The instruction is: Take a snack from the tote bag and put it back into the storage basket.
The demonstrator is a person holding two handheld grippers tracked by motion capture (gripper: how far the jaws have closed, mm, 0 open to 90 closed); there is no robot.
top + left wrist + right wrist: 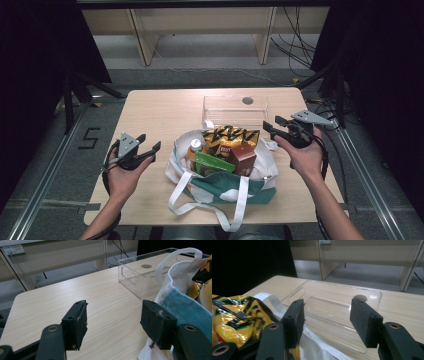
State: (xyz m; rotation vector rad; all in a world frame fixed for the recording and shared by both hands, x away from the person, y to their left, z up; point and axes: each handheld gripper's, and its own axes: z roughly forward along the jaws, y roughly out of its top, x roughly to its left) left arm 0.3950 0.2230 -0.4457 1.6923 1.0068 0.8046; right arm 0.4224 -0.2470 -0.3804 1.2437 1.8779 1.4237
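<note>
A white and teal tote bag (220,187) lies open in the middle of the wooden table (155,110). It holds a yellow and black snack bag (230,135), a brown box (243,157), a green packet (212,163) and a bottle with a white cap (196,145). My left gripper (150,145) hovers open just left of the bag, nothing between its jaws; its own view shows the bag's edge (185,307) at right. My right gripper (272,125) stands open at the bag's right rear, empty, with the snack bag (234,320) at left in its view.
A clear plastic tray (235,107) sits behind the bag at the table's far side, also seen as the clear tray (140,277) and clear tray (332,312). Bag handles (235,205) trail toward the front edge. Wooden table legs (142,40) stand on the floor beyond.
</note>
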